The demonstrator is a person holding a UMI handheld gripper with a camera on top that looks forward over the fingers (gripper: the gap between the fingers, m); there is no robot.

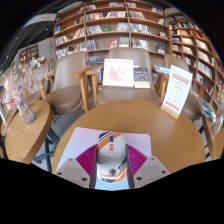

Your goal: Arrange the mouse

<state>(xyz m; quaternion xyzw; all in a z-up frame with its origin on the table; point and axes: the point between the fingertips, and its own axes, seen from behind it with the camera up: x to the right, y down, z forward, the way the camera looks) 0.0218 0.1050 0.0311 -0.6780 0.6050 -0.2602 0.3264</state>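
A white mouse (111, 156) with orange and black markings sits between the two fingers of my gripper (111, 165). The magenta pads (87, 160) press against both of its sides, so the gripper is shut on it. The mouse is held above the round wooden table (150, 120), near its front edge. The underside of the mouse is hidden.
A standing sign (176, 90) is at the table's far right edge. A framed board (118, 72) leans on a chair beyond the table. Another wooden table with a vase of branches (22, 100) stands to the left. Bookshelves (110, 25) line the back wall.
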